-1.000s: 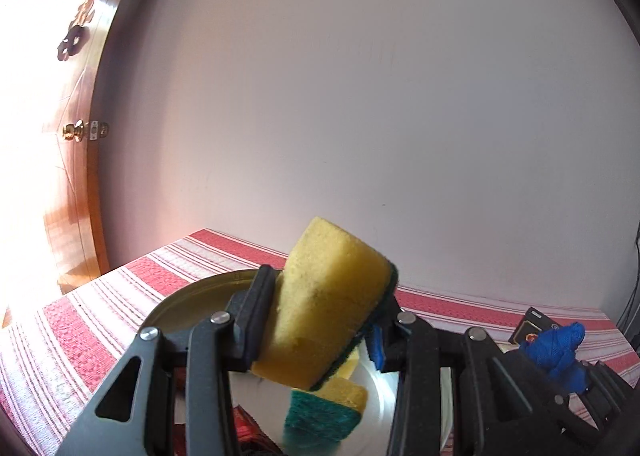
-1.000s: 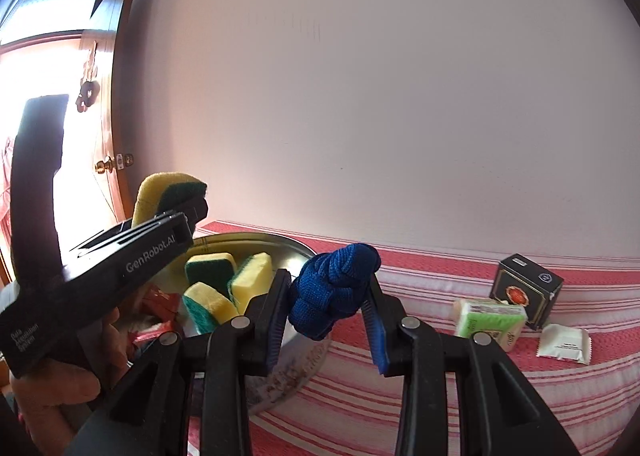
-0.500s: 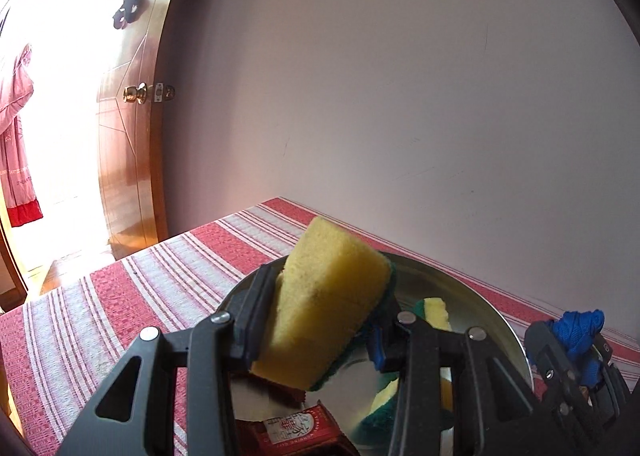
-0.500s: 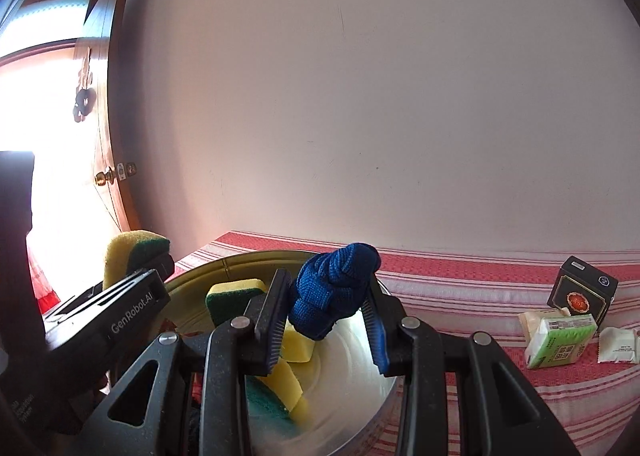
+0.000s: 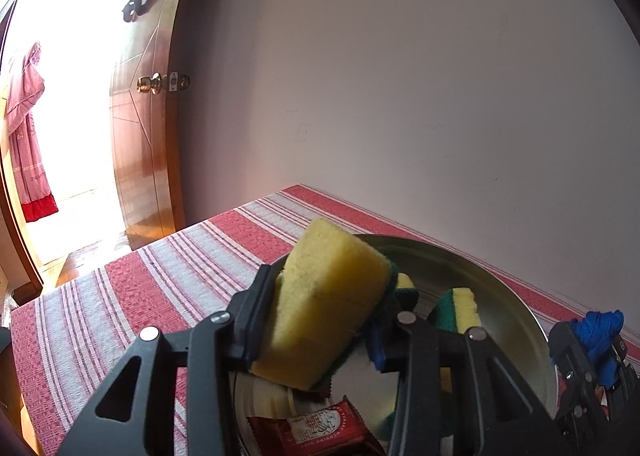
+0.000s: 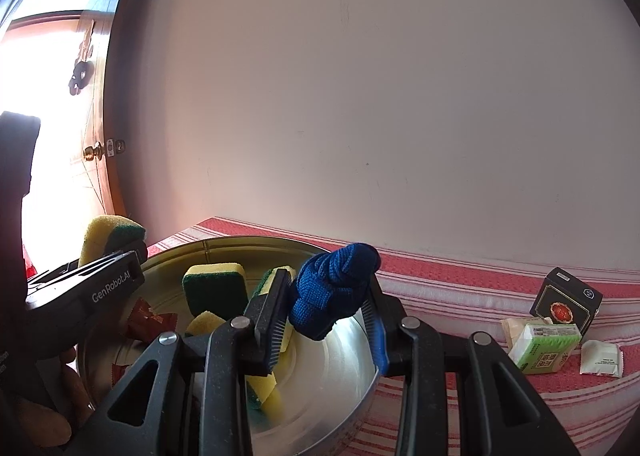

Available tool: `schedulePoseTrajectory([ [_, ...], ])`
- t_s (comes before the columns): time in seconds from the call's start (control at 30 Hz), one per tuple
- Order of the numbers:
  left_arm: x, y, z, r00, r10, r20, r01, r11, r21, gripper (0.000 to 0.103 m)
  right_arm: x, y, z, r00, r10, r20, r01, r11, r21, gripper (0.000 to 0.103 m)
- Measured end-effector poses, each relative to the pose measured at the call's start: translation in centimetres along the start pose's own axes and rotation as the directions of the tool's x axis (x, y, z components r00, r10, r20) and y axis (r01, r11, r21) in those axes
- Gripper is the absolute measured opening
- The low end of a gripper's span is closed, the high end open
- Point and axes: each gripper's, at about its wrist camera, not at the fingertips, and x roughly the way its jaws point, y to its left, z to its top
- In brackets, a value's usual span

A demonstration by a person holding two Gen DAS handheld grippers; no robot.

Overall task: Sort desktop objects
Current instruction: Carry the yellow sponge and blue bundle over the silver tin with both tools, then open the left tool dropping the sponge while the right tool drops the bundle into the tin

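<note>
My left gripper (image 5: 320, 316) is shut on a yellow sponge with a green scouring side (image 5: 324, 308), held above the round metal bowl (image 5: 512, 304). In the right wrist view that same sponge (image 6: 108, 234) shows at the left over the bowl's rim (image 6: 240, 242). My right gripper (image 6: 332, 320) is shut on a knotted blue cloth (image 6: 332, 292) over the bowl's right half. Inside the bowl lie several yellow-green sponges (image 6: 214, 286) and a red packet (image 5: 320, 430).
A red-and-white striped cloth (image 5: 120, 304) covers the table, which ends at a plain wall. On the right lie a black box (image 6: 566, 302), a green tissue pack (image 6: 548, 346) and a white sachet (image 6: 602, 358). An open wooden door (image 5: 148, 116) stands at the left.
Both grippers have moved over the bowl with their loads. The left one has tilted down and swung toward the door; more of the bowl's inside now shows in the right wrist view.
</note>
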Motion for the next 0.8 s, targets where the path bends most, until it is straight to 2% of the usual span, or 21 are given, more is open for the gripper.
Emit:
schedulePoseTrajectory([
  [0.13,0.7,0.3,-0.1,0.999,0.026,-0.033,-0.026,1.0,-0.002,0.04,0.6,0.5,0.0,1.0,-0.011,-0.005,0.011,1.0,-0.016,0.038],
  [0.37,1.3,-0.2,-0.5,0.996,0.06,-0.063,-0.058,0.998,0.032,0.04,2.4,0.7,-0.4,0.998,-0.024,-0.066,0.023,1.0,-0.015,0.038],
  [0.8,1.3,-0.7,-0.6,0.993,0.109,-0.054,-0.106,0.992,0.065,0.04,3.3,0.9,-0.7,0.993,0.005,-0.114,-0.006,1.0,-0.012,0.039],
])
